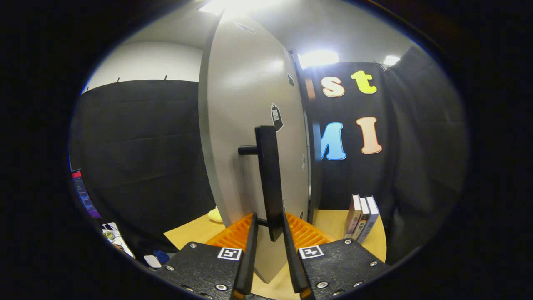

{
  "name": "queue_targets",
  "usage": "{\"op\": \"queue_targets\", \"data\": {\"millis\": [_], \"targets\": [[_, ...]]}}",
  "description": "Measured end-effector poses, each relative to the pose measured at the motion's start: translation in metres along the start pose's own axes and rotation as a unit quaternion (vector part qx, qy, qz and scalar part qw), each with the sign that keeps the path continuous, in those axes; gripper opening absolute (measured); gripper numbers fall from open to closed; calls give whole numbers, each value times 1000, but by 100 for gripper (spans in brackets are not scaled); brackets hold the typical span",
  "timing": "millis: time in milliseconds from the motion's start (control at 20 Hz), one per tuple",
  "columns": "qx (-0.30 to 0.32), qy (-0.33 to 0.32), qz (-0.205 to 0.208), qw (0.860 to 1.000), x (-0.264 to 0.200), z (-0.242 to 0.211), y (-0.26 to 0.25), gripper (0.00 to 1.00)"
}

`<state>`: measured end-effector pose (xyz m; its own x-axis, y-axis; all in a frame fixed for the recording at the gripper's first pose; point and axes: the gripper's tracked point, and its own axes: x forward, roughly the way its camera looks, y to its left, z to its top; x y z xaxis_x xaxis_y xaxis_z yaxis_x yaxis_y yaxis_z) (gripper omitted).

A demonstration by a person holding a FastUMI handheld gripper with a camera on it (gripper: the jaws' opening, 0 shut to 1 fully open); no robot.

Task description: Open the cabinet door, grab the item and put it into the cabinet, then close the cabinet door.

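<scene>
door: 1, ajar | handle: 1 | books: 3 | fingers: seemingly clamped on handle

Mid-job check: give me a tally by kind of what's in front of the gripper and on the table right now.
Cabinet door: 1
Door handle, its lower end between the gripper fingers: 1
Books standing upright on the table, right of the door: 3
Pale yellow item on the table, left of the door: 1
Total: 6

Gripper: black screwed plates (square tags, perhaps markers).
</scene>
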<state>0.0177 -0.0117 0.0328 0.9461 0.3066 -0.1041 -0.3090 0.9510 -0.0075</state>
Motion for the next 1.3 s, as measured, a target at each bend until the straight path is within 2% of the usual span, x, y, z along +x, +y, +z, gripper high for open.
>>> {"op": "queue_targets", "data": {"millis": [100,250,350,400,450,550,950,1150,1300], "targets": [[12,-4,-27,1000,-5,2,-10,41],[33,-7,-75,997,-11,-1,-27,68],[34,-12,-103,994,-18,-1,-35,78],[30,-17,-121,992,-20,-1,-40,81],[16,-24,-141,990,-23,-1,-44,89],[-15,-38,-181,983,-30,-1,-48,94],[-15,-90,-244,965,-69,-25,-3,94],[-1,-103,-225,969,-63,-55,60,93],[-26,-79,-197,977,-32,-117,107,93]]}}
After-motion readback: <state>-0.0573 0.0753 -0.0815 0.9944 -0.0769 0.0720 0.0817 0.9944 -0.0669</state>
